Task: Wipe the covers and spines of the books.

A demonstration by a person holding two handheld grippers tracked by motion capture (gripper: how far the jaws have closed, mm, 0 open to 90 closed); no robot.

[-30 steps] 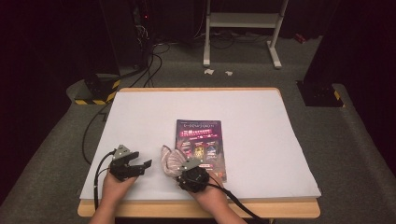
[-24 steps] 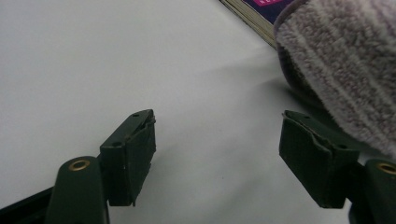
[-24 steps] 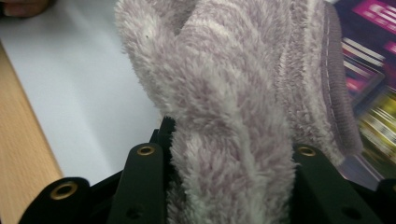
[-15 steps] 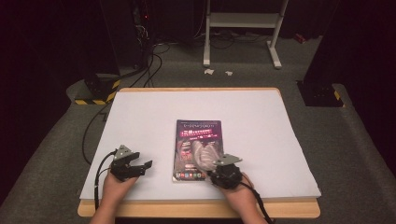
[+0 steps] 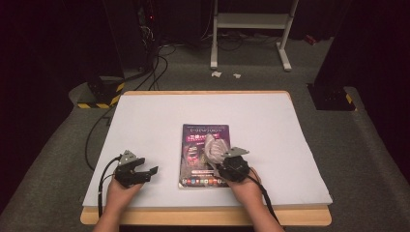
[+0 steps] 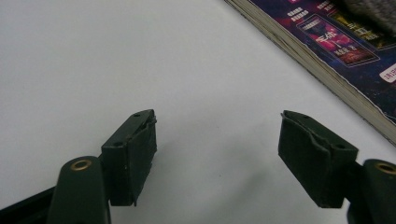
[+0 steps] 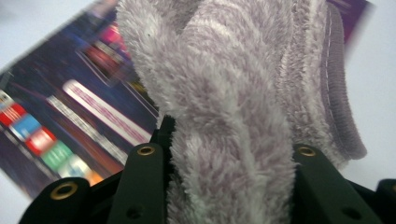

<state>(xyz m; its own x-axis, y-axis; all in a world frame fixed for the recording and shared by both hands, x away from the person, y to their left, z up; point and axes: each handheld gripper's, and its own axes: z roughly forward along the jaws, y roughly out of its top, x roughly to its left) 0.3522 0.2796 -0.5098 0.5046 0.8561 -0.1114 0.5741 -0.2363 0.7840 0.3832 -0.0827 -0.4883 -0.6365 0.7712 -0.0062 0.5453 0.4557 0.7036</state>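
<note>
My matt black plastic jaws grip a fluffy grey-lilac fleece cloth over a glossy paperback on a smooth white tabletop.

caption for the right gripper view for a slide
Right gripper shut on a fluffy grey cloth, held over a purple magazine on the white table.

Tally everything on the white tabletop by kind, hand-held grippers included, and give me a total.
Books: 1, the purple-covered book lying flat.
Cloths: 1, the fluffy grey cloth over the book, clamped in the right gripper.
Grippers: 2, the right gripper and the left gripper, whose jaws stand apart with nothing between them.
Total: 4
</note>
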